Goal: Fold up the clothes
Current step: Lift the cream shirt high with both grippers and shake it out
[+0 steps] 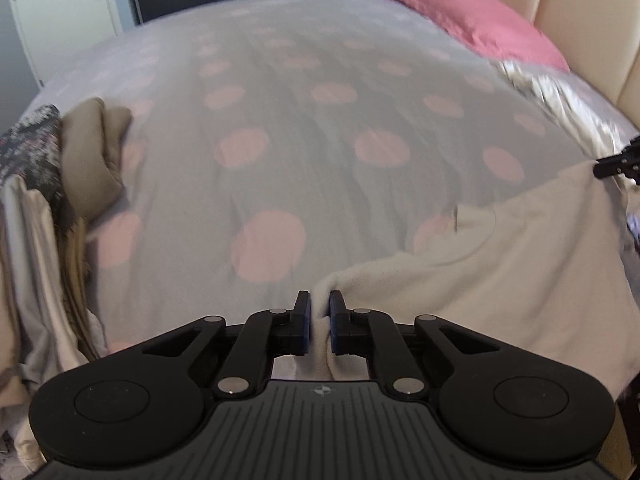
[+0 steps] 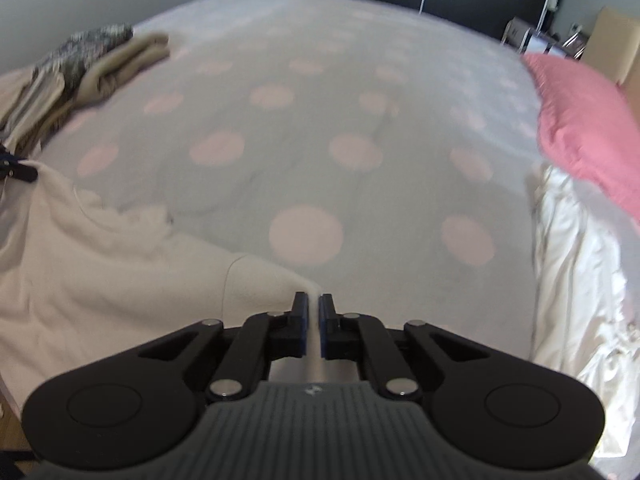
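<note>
Left hand-held gripper point(image 1: 319, 312), right hand-held gripper point(image 2: 314, 312) angled down, pinching cream garment point(image 1: 500, 264).

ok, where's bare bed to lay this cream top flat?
Free: the middle of the grey duvet with pink dots, between the pile of folded clothes on the left and the pink pillow with crumpled white sheet on the right. Near edge is taken by the cream fleece top, pinched in both tongs.

Both wrist cameras look steeply down from close above the bed's point(image 1: 280, 120) near edge, facing its far edge, sharing its spotted cover point(image 2: 320, 152).
</note>
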Demonstrator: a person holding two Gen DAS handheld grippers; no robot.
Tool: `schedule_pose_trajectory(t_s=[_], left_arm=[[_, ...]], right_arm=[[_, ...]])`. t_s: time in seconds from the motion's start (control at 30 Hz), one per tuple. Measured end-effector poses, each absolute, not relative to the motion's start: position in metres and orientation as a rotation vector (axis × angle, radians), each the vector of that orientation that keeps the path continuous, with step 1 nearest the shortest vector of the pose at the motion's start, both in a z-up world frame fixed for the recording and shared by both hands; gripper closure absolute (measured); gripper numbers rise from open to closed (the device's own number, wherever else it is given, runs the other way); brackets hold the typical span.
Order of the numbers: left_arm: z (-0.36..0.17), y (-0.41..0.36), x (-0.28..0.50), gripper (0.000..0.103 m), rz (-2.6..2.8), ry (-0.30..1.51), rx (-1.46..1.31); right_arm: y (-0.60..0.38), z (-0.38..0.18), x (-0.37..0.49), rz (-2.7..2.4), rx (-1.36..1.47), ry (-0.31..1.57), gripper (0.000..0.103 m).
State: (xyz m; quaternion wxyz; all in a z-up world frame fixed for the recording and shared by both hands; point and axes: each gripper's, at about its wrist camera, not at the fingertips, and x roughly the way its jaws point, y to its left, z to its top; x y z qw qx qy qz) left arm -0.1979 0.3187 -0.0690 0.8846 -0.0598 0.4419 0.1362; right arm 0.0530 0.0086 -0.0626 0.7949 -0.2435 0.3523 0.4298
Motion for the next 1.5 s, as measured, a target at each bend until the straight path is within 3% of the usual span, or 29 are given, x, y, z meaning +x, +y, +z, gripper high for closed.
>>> schedule_pose_trajectory(t_s=[0.4, 0.77, 1.17, 1.5], left_arm=[[0.093, 0.303, -0.208, 0.097, 0.36, 0.48, -0.071], [0.254, 0.224, -0.244, 0.097, 0.314, 0.091, 0.059], [0.314, 0.161, -0.327, 0.097, 0.291, -0.182, 0.116], [0.317, 0.157, -0.311, 0.097, 0.34, -0.068, 0.154]], right_arm=[[-0.027, 0.096, 0.016, 0.716, -0.458, 0.315, 0.097], [-0.092, 0.236, -0.054, 0.473, -0.278, -0.074, 0.097], [-0.163, 0.304, -0.164, 0.402, -0.18, -0.372, 0.097], [-0.146, 0.3, -0.15, 0.401, -0.213, -0.322, 0.097]])
